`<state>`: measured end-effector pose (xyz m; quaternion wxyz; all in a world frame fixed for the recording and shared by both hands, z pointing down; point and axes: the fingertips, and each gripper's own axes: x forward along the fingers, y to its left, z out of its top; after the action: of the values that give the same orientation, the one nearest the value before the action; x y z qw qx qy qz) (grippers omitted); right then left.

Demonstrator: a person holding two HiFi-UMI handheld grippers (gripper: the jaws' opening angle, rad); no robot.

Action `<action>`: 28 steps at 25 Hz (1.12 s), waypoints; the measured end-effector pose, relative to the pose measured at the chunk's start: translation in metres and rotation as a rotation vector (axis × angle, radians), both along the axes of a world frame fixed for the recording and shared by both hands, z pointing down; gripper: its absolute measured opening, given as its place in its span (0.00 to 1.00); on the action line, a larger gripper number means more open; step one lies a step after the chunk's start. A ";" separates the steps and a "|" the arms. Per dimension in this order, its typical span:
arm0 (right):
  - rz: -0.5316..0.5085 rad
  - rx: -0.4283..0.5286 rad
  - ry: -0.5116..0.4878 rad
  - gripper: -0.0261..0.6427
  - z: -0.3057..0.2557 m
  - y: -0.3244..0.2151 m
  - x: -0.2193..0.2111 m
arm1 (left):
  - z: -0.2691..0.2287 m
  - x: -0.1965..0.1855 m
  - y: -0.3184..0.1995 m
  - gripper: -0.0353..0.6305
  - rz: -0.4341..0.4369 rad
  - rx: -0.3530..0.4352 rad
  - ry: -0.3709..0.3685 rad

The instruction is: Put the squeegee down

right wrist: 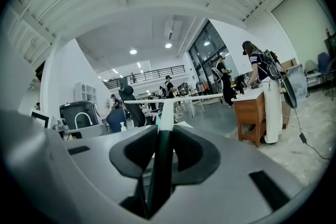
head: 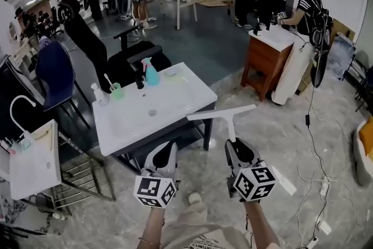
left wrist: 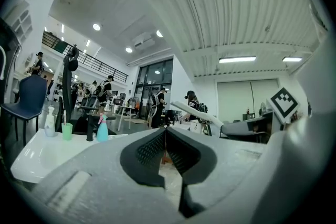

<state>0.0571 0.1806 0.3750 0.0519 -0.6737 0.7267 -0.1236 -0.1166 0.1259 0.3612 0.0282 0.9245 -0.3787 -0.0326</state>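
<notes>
While aloft, right gripper [head: 235, 146] round squeegee [head: 221, 113].

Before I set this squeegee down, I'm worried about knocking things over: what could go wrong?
The right gripper pinches the squeegee by its handle only, so the wide blade could swing and clip the white counter. Placed far back, it could tip the spray bottle or green cup.

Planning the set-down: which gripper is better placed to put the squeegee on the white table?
Right. The right gripper is shut on the squeegee by its handle, with the blade near the white table front edge. The left gripper is shut and empty.
</notes>
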 end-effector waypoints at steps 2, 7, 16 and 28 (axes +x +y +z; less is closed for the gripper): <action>0.000 -0.009 -0.006 0.18 0.003 -0.017 0.007 | 0.004 0.007 -0.016 0.09 0.000 -0.012 -0.004; 0.001 -0.029 -0.025 0.18 0.010 -0.061 0.022 | 0.009 0.021 -0.058 0.09 -0.003 -0.030 -0.011; -0.005 -0.038 -0.029 0.18 0.006 -0.142 0.045 | 0.007 0.038 -0.137 0.09 -0.021 -0.037 -0.004; -0.020 -0.052 -0.024 0.18 0.011 -0.192 0.056 | 0.019 0.052 -0.184 0.09 -0.017 -0.068 -0.014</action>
<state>0.1135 -0.0110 0.3857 0.0418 -0.6660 0.7293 -0.1509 -0.0645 -0.0585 0.3807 0.0566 0.9200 -0.3876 -0.0135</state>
